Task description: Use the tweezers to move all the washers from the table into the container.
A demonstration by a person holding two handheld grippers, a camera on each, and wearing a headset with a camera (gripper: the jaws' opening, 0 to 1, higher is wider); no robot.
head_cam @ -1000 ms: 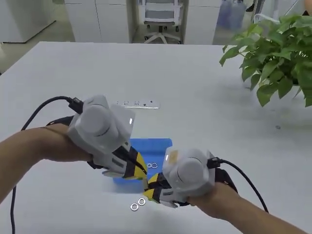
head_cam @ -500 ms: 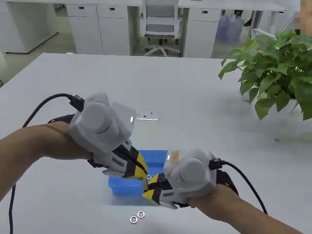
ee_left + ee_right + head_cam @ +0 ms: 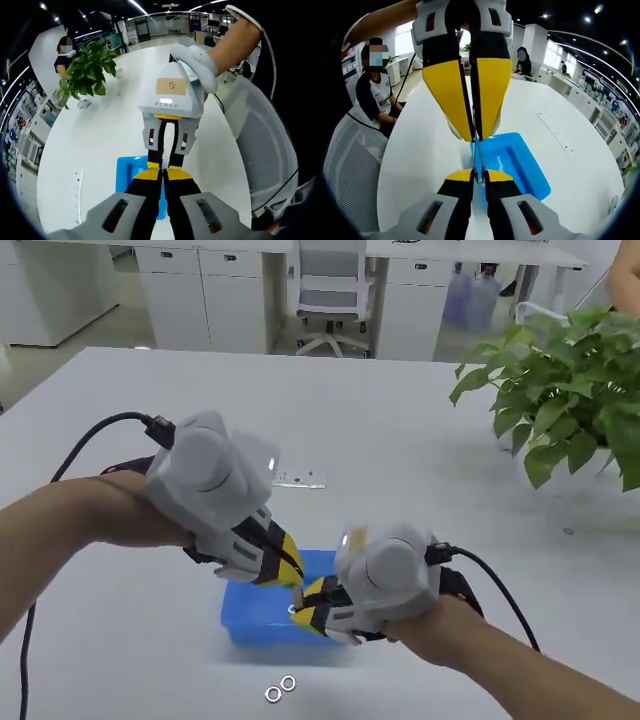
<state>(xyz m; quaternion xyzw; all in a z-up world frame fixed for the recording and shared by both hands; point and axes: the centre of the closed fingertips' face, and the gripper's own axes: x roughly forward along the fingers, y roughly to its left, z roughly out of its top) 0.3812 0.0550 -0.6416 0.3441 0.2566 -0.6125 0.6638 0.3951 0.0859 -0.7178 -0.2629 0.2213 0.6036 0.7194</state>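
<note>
Tweezers (image 3: 475,156) bridge your two grippers, long axis running from your right gripper (image 3: 474,176) straight into your left gripper (image 3: 163,174), over the blue container (image 3: 520,165). Both pairs of jaws are pinched onto them. Which end is the tip, you cannot tell. Two washers (image 3: 288,682) lie on the table (image 3: 420,440), just nearer you than the container.

The head view looks forward and down from close above the wide white tabletop (image 3: 400,430). The gripper views sit low, facing each other, left gripper (image 3: 293,576) opposite right gripper (image 3: 303,610). All three share the blue rectangular plastic tray (image 3: 250,620).
</note>
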